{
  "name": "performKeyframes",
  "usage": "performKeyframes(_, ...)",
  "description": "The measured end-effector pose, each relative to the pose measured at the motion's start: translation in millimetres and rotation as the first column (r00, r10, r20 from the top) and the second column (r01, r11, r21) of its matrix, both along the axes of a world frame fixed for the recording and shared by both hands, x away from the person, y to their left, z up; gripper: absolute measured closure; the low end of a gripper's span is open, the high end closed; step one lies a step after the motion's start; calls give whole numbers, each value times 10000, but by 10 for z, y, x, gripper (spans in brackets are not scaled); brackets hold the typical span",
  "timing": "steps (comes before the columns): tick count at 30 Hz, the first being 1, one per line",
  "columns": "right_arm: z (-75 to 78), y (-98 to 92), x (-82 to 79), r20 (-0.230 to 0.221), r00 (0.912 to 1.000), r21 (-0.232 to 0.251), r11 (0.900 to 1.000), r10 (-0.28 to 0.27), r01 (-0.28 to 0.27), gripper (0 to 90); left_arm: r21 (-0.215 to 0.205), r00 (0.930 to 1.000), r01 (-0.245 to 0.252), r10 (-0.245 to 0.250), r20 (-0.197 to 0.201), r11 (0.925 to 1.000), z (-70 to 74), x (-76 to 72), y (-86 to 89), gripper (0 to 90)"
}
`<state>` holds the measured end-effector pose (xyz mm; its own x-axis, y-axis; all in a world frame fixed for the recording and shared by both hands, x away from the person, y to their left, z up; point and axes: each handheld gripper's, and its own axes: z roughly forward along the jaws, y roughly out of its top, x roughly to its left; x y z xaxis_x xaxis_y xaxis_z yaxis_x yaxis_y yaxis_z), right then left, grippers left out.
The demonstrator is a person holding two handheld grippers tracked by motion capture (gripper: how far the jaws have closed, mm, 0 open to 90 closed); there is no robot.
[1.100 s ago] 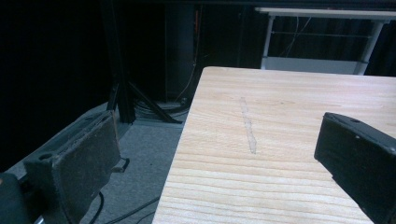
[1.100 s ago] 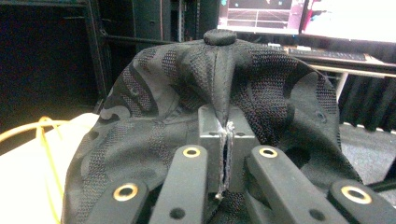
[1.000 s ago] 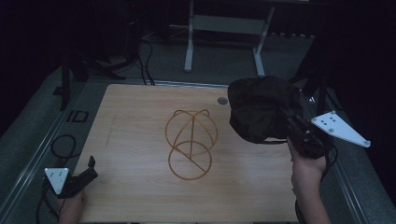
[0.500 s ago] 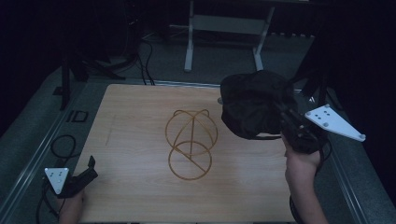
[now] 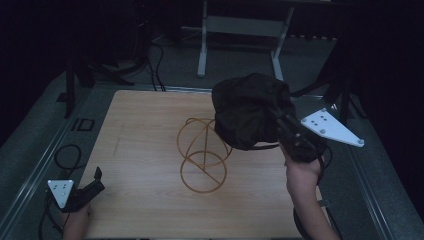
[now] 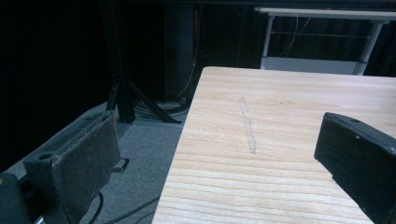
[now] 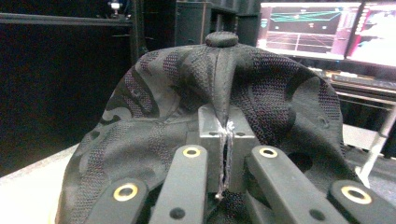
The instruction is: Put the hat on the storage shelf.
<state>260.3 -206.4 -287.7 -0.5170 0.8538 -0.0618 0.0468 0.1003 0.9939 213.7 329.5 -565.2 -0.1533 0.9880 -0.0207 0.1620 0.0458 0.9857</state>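
Right gripper (image 5: 280, 121): right of centre in the high view, raised above the table; jaws pressed together on a fold of the cap, the fabric pinched tight between the metal pads in the right gripper view; grey three-cornered plate pointing toward the right edge of the frame; the person's right hand (image 5: 300, 172) and forearm come up from the bottom right.

Cap (image 5: 250, 110): dark, with a faint camouflage pattern; hangs from the right gripper in the upper middle of the high view, its lower left edge overlapping the top of the wire stand; whether it touches the stand cannot be told; in the right gripper view its crown button (image 7: 222, 38) sits at the top centre.

Wire stand (image 5: 202, 155): gold-coloured wire loops, upright at the centre of the table, round base ring toward the lower middle of the frame.

Left gripper (image 5: 92, 182): lower left corner of the high view, at the table's near left edge; jaws spread wide apart, holding nothing; in the left gripper view bare wood lies between them.

Table (image 5: 140, 150): light wood; a faint pale streak (image 6: 247, 126) on its surface in the left gripper view.
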Motion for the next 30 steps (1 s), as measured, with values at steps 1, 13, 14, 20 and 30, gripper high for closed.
performKeyframes(1,-3,27,2,10,10000,-33,10000,70,-70,880,0,10000,0,0,0,10000,0,0,0,6)
performKeyframes(13,0,342,1,69,9972,-105,9972,739,-739,880,3,10000,42,-42,22,10000,0,-4,1,7)
performKeyframes(14,4,390,-2,70,9964,-65,9964,841,-841,880,4,10000,51,-51,19,10000,0,-4,2,6)
performKeyframes(20,6,525,-6,102,9936,-53,9937,1123,-1123,880,-20,10000,69,-69,35,10000,-1,-5,3,6)
performKeyframes(30,-41,734,4,0,9871,-75,9871,1599,-1599,880,-26,9999,95,-95,34,10000,-1,-5,6,6)
